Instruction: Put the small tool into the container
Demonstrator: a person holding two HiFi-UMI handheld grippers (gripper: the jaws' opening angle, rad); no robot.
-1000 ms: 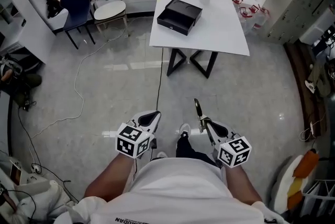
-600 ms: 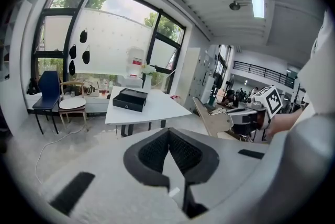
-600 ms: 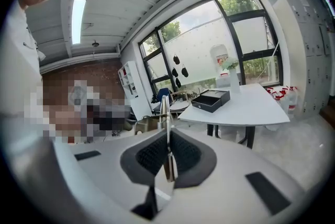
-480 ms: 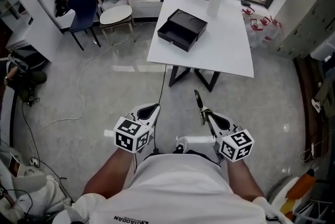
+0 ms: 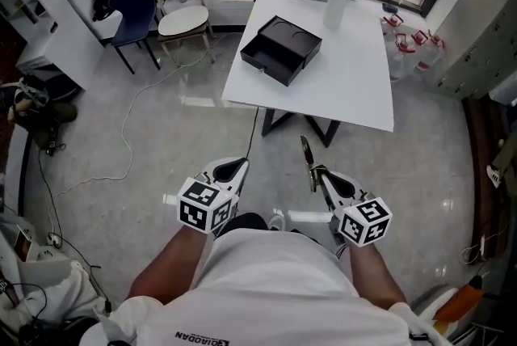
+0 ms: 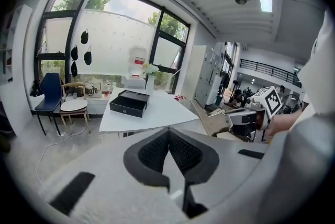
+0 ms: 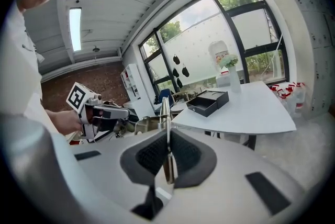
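Item: small tool [image 5: 305,152], a thin metal piece clenched in my right gripper [image 5: 315,175], well short of the container.
Left gripper [image 5: 233,169]: jaws pressed together, empty.
Container [image 5: 281,50]: open black box on the worktop [image 5: 355,86], nearer than a second ago. Approach under way, deposit pending.

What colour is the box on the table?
Black box, on the white table; clearest in the head view.

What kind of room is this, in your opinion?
Probably an office or studio workroom: a white table bearing a black box, chairs beneath large windows, and a loose cable across the floor.
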